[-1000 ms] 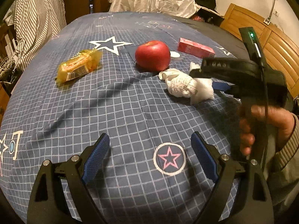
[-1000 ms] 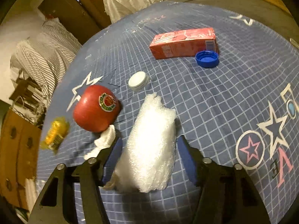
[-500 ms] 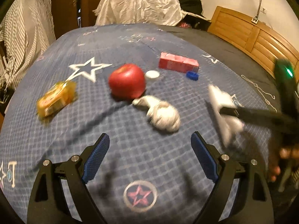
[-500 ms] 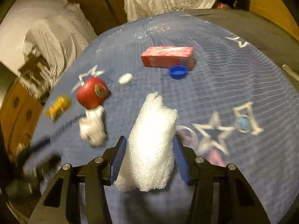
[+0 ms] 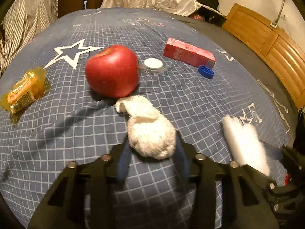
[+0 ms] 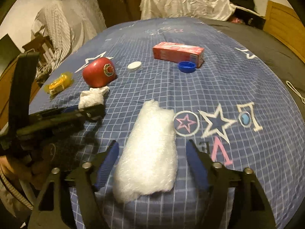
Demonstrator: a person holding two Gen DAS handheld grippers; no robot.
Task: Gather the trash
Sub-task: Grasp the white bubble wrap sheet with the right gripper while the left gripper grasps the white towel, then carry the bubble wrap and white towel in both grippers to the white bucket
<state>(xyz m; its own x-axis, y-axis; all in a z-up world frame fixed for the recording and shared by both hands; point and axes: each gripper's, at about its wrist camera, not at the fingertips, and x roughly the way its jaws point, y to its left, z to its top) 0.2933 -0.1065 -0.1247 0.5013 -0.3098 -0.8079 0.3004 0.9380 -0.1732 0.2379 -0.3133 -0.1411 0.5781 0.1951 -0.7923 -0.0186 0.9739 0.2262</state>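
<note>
left gripper (image 5: 152, 148) tilted down, clamping tissue wad (image 5: 150, 131)

My pads (image 5: 124, 164) blue. Bedspread (image 5: 76, 129) navy, white grid, stars. Apple (image 5: 112, 70) red. Carton (image 5: 188, 52) red. Wadded tissue (image 5: 150, 135) off-white. Cap (image 5: 205, 72) blue.

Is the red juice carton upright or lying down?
Lying down: the red juice carton rests on its long side on the blue checked bedspread, beside a blue bottle cap.
</note>
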